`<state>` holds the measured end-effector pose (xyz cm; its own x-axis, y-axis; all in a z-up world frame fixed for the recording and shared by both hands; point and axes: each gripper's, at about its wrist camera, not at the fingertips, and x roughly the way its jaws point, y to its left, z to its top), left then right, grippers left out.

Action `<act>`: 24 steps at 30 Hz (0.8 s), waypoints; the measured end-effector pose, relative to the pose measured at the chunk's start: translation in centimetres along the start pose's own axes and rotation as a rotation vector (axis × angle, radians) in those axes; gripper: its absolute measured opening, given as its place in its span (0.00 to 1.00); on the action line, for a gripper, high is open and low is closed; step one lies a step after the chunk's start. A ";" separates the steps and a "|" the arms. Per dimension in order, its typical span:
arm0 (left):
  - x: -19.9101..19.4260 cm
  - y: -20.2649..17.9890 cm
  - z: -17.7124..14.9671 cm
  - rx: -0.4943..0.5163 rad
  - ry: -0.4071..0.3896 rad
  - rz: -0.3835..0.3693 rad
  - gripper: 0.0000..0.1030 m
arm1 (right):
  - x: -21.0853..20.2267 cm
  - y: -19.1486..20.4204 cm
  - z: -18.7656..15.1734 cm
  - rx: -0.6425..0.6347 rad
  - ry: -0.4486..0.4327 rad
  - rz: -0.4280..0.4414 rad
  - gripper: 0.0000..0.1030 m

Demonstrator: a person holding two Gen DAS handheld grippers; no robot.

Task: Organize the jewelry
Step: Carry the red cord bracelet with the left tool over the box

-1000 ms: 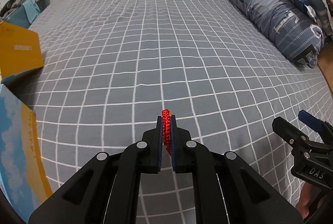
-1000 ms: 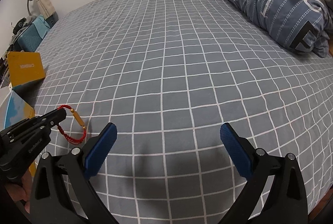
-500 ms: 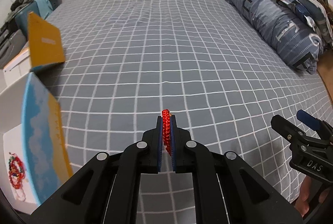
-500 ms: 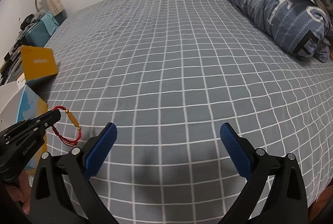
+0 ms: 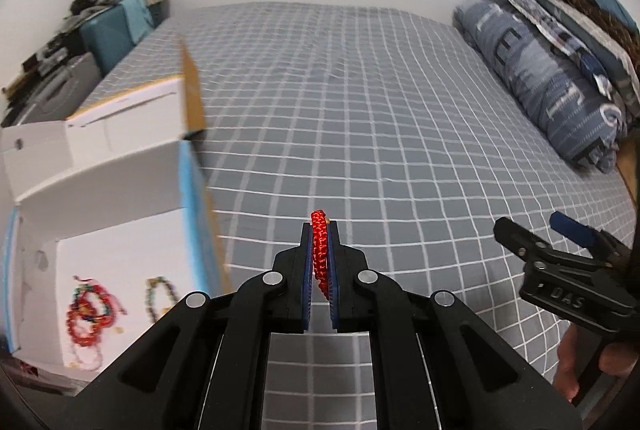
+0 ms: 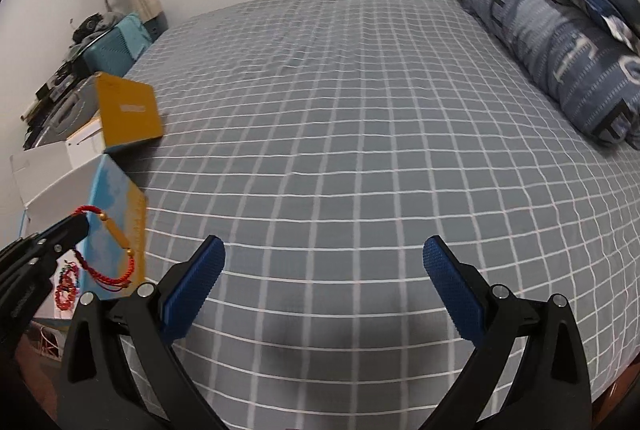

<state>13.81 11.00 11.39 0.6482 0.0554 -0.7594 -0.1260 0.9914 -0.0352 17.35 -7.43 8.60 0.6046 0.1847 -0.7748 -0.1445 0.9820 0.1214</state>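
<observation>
Left gripper [image 5: 320, 230], low centre of its own view, clamped narrow on a red cord bracelet [image 5: 319, 254]; seen edge-on there, the loop runs straight up the frame between the pads, top poking past the tips. From the right wrist view, lower left, the same bracelet [image 6: 105, 257] hangs as a slack loop below the tips, its gold tube bead slanting down to the right, long axis diagonal. Right gripper [image 6: 323, 282] spread wide, nothing between the two blue pads [image 6: 196, 286], over the grid bedsheet [image 6: 340, 134]. One open white box [image 5: 116, 242] at left edge, flaps up. Inside: roughly two clusters of beaded bracelets [image 5: 90, 314], blurred, exact count unclear. Box cut off by frame edge. One hand [image 5: 588, 366] partly visible, lower right.
</observation>
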 end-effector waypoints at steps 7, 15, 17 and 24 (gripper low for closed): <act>-2.0 5.8 -0.3 -0.062 -0.010 0.049 0.06 | -0.8 6.5 0.5 -0.058 -0.023 0.042 0.93; -4.5 13.3 -1.4 -0.137 -0.037 0.120 0.06 | -1.3 16.0 0.0 -0.145 -0.039 0.108 0.93; -4.7 14.8 -1.7 -0.154 -0.034 0.138 0.06 | -1.0 18.6 -0.4 -0.179 -0.033 0.119 0.93; -4.8 20.8 -3.4 -0.213 -0.012 0.204 0.06 | 0.9 25.5 -2.0 -0.243 -0.001 0.184 0.93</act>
<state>5.47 30.90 12.10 0.6024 0.2533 -0.7570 -0.4086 0.9125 -0.0198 12.65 17.72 9.75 0.5516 0.3589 -0.7530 -0.4351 0.8940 0.1074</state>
